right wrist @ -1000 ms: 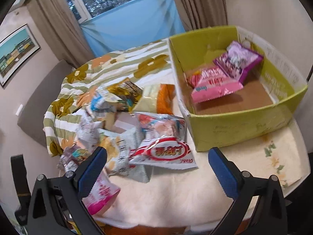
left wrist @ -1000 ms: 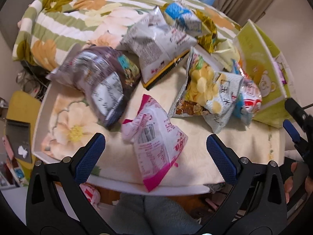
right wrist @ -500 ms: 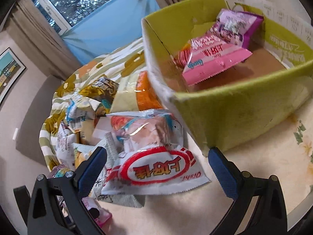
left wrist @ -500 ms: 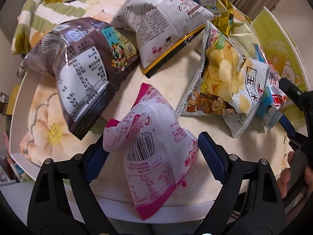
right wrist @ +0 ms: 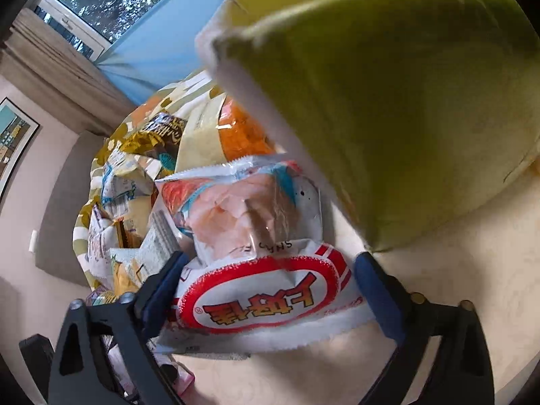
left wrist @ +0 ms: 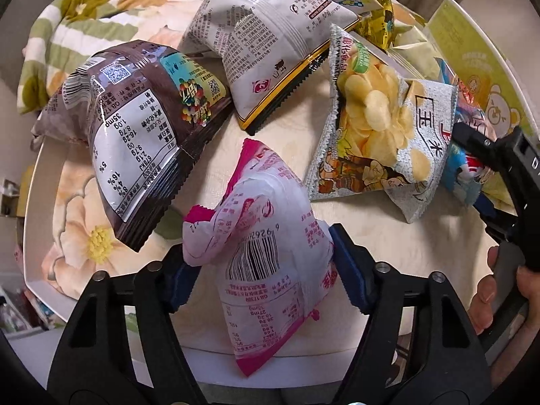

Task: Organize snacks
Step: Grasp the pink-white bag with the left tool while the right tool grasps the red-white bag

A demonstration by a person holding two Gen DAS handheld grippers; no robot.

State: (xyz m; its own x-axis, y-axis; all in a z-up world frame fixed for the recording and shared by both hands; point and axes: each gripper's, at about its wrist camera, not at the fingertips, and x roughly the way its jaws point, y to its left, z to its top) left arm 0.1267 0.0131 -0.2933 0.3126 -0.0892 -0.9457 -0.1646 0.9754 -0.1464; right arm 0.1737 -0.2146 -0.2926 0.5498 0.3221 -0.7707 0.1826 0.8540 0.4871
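Observation:
In the left wrist view my left gripper [left wrist: 260, 270] has closed its blue pads onto both sides of a pink and white snack bag [left wrist: 266, 253] at the table's near edge. In the right wrist view my right gripper [right wrist: 266, 290] is open, with its blue pads on either side of a white bag with a red oval label [right wrist: 260, 297], close to it. That bag lies against the green cardboard box [right wrist: 405, 101]. The right gripper also shows at the right edge of the left wrist view [left wrist: 499, 168].
A brown bag [left wrist: 135, 141], a white and yellow bag [left wrist: 270, 40] and a chips bag [left wrist: 378, 125] lie on the floral table [left wrist: 74, 222]. More bags are piled behind the red-label one [right wrist: 135, 182]. A striped floral cloth [left wrist: 84, 17] covers the far side.
Both grippers moved forward and down to their bags. The left jaws narrowed onto the pink bag. The right gripper came close to the green box, with the red-label bag between its pads.

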